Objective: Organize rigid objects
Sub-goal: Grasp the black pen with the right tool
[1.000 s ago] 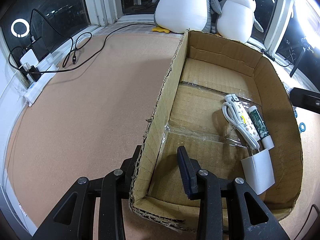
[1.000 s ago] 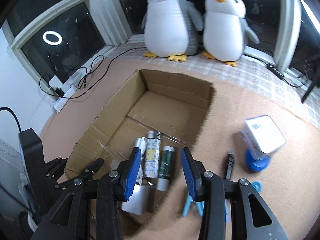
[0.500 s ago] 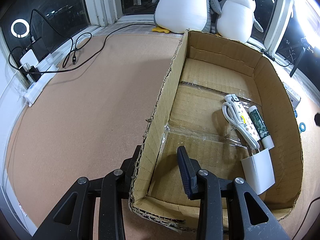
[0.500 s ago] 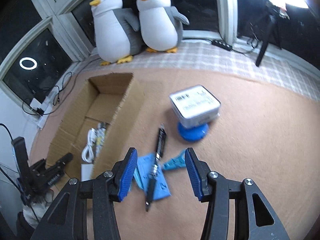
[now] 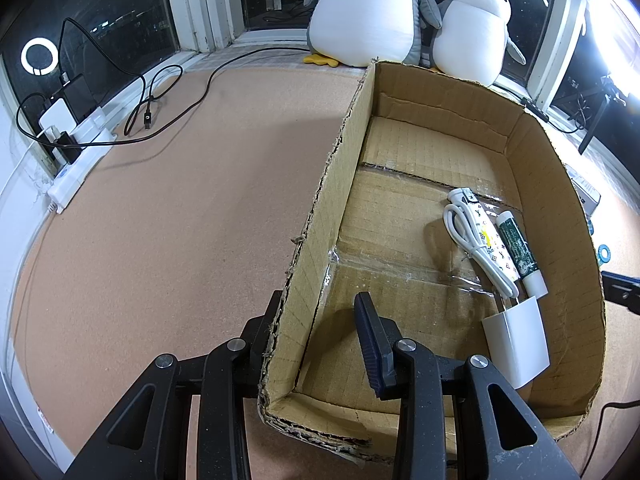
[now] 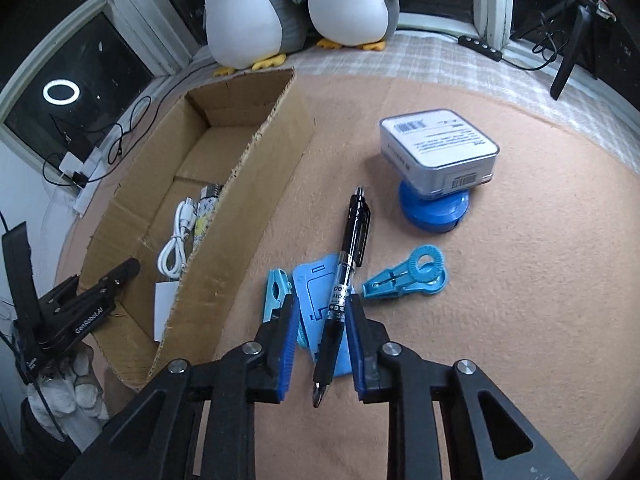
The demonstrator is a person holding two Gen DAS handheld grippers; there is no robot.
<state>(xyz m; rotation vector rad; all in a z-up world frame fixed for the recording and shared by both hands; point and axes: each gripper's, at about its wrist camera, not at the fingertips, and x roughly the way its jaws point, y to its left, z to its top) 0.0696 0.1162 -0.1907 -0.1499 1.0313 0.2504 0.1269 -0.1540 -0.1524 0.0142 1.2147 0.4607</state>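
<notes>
Right wrist view: a black pen (image 6: 347, 280) lies on the tan worktop (image 6: 500, 300), its lower half resting across a light blue card (image 6: 316, 300). A blue clip (image 6: 275, 294) sits just left of the card, a blue ring-headed clip (image 6: 412, 276) just to the right, and a white boxed item (image 6: 438, 150) sits on a blue disc (image 6: 434, 210) farther off. The right gripper (image 6: 320, 344) straddles the pen; its blue fingers (image 6: 289, 336) have just been closing and stand narrow with the barrel between them. The right pad looks against the barrel, the left shows a gap.

Left wrist view: the left gripper (image 5: 320, 344) is clamped on the near wall of the cardboard box (image 5: 316, 232), one finger outside, one inside. Inside lie a white charger (image 5: 516, 346) with its coiled cable (image 5: 472, 244), a patterned tube (image 5: 490, 240) and a green tube (image 5: 520, 252), side by side along the right wall. Two plush penguins (image 5: 368, 12) sit behind the box.
</notes>
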